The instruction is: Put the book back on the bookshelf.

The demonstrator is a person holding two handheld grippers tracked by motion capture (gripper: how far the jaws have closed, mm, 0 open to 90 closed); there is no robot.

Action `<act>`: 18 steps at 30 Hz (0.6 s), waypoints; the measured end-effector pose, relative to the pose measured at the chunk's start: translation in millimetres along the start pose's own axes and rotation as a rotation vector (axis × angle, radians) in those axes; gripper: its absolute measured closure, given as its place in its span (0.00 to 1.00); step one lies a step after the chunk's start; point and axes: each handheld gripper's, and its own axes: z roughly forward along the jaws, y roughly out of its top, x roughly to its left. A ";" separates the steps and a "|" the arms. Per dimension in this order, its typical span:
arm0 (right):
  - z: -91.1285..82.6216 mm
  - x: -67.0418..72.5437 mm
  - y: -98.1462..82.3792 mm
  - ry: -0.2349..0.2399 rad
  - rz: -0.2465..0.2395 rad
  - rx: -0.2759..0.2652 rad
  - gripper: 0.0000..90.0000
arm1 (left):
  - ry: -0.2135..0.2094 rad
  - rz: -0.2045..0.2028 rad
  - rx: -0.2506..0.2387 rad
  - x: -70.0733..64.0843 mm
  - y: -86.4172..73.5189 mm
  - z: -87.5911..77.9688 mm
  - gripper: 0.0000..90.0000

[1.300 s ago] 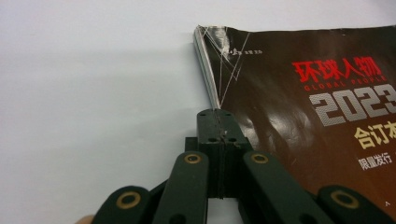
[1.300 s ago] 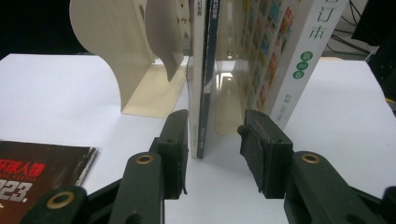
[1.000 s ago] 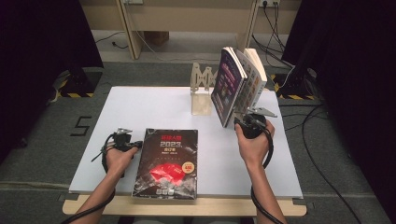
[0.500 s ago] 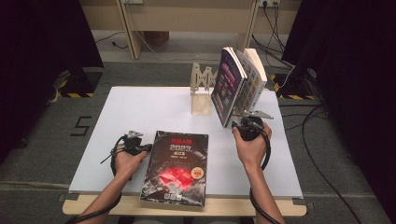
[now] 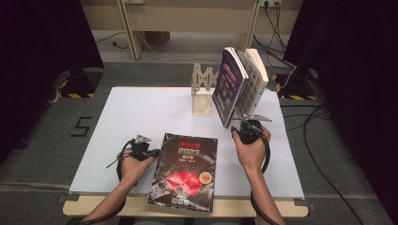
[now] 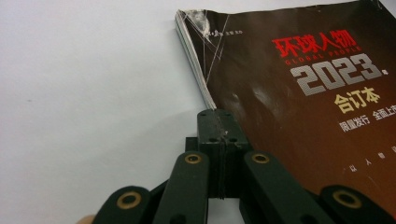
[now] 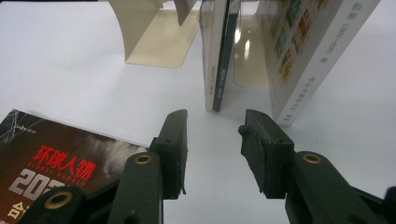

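The left gripper (image 6: 219,122) is keeping its two black fingers (image 6: 211,140) pressed flat together, their tips touching the near left edge of the dark magazine (image 6: 299,107). The magazine is lying flat on the white desk (image 6: 88,98), stretching far and right, with red and white cover lettering showing and its far left corner creased.

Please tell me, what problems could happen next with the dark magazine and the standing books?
1. The shut left gripper presses against the edge of the dark magazine, whose corner is already creased; more pushing may bend the pages further.
2. The magazine overhangs the near edge of the table and could slide off.
3. The open right gripper sits close to the leaning books; a bump may topple them.
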 end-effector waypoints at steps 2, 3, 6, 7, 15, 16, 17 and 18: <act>2.3 -0.4 -1.6 0.001 -0.003 0.006 0.67 | -0.012 0.002 0.004 -3.8 -1.3 -0.4 0.99; 3.3 -0.7 -2.4 0.000 -0.005 0.012 0.67 | -0.017 0.007 0.008 -5.3 -1.8 -0.7 0.99; 6.4 -0.9 -5.1 0.005 0.002 0.033 0.66 | -0.028 0.009 0.013 -9.6 -3.5 -1.7 0.99; 7.0 -0.8 -5.8 0.007 0.004 0.037 0.66 | -0.031 0.009 0.014 -10.8 -4.1 -2.0 0.99; 17.2 -0.6 -13.9 0.015 0.003 0.087 0.66 | -0.052 0.028 0.022 -20.6 -9.6 -5.3 0.99; 18.3 -0.7 -14.7 0.019 0.001 0.091 0.66 | -0.057 0.030 0.026 -21.3 -10.0 -5.9 0.99; 19.3 0.2 -15.5 0.020 0.008 0.097 0.66 | -0.060 0.035 0.025 -22.3 -10.9 -6.2 0.99; 21.0 0.6 -16.5 0.021 0.005 0.106 0.66 | -0.062 0.037 0.028 -23.0 -11.2 -6.7 0.99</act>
